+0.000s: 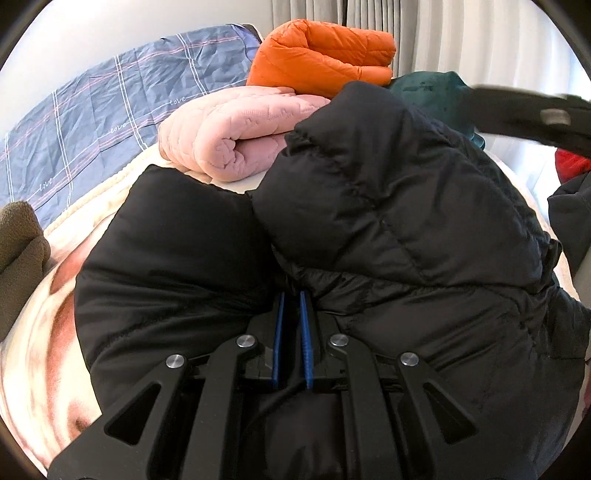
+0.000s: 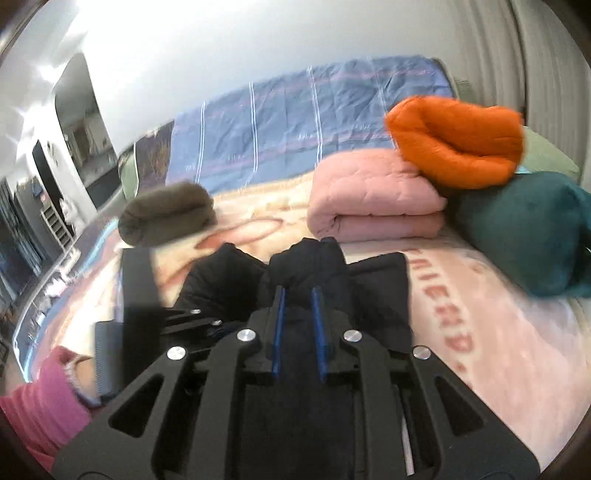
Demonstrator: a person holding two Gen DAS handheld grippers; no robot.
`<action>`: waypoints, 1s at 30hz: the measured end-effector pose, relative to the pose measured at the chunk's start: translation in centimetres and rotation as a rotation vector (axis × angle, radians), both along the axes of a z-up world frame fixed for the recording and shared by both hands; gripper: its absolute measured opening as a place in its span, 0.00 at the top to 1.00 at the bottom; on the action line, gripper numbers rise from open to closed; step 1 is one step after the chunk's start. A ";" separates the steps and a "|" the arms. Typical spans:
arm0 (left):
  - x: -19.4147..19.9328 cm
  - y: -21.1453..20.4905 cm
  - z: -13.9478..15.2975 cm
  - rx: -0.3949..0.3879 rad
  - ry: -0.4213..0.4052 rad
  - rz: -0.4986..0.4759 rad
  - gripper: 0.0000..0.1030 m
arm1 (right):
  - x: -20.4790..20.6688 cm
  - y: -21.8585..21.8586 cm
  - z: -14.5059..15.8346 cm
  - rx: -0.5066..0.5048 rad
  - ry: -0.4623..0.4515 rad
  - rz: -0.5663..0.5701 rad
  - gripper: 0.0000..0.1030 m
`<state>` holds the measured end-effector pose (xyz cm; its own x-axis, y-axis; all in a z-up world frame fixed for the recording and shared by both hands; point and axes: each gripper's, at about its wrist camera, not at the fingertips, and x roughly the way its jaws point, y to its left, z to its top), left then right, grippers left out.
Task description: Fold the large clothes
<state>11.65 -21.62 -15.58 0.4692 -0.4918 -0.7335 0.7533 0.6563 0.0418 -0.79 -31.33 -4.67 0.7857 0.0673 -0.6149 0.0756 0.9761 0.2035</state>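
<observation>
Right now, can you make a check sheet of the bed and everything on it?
Surface: bed with pink patterned blanket, blue checked quilt behind.
Job's things: black puffer jacket, bunched and partly folded.
Clutter: folded pink quilted piece, orange jacket on top, teal bundle, brown roll.
Grippers: left hand-held gripper shut on black puffer jacket; right hand-held gripper slightly apart, jacket fabric between, pressing unclear.
Cables: nothing seen.
Surroundings: curtains, white wall, pink sleeve.
</observation>
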 end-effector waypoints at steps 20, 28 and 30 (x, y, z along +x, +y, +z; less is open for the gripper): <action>4.2 6.2 2.9 -0.401 0.220 0.086 0.90 | 4.0 -2.9 -10.0 0.027 0.164 -0.132 0.85; 10.7 5.2 -1.3 -0.180 0.205 0.215 0.96 | 3.8 -3.6 -10.3 0.076 0.151 -0.132 0.85; 11.1 5.3 -3.1 -0.156 0.171 0.260 0.96 | 3.9 -3.7 -10.5 0.092 0.149 -0.130 0.85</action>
